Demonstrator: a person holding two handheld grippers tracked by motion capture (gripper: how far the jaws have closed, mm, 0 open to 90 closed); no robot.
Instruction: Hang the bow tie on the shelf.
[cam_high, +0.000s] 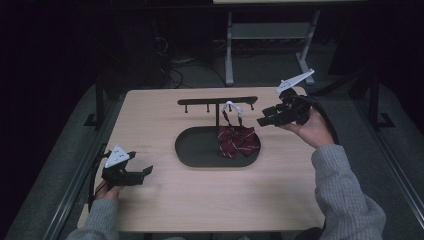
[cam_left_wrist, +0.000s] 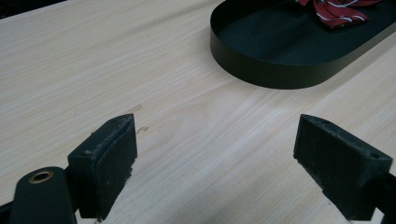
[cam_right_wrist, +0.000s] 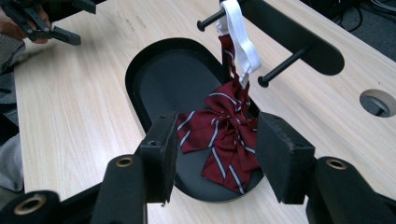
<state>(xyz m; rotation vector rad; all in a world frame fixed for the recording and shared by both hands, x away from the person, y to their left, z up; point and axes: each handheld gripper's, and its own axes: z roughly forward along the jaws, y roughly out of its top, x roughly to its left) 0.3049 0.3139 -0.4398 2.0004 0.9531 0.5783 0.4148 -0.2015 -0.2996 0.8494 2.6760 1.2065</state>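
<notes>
step: judged as hanging done or removal about to start | dark red striped fabric bow tie (cam_right_wrist: 223, 140) hangs by white elastic loop (cam_right_wrist: 240, 39) from peg of black metal T-shaped rack (cam_high: 218, 102), lower part resting in black oval tray (cam_high: 192, 150) | right gripper (cam_right_wrist: 217, 154) jaws apart, empty, just before bow | left gripper (cam_high: 145, 172) jaws apart, empty, over light wooden table (cam_high: 200, 205) | next: if removing, close on the bow or lift the loop off the peg

Bow tie (cam_left_wrist: 340, 10) and tray (cam_left_wrist: 299, 51) cropped at the left gripper view's top edge.
</notes>
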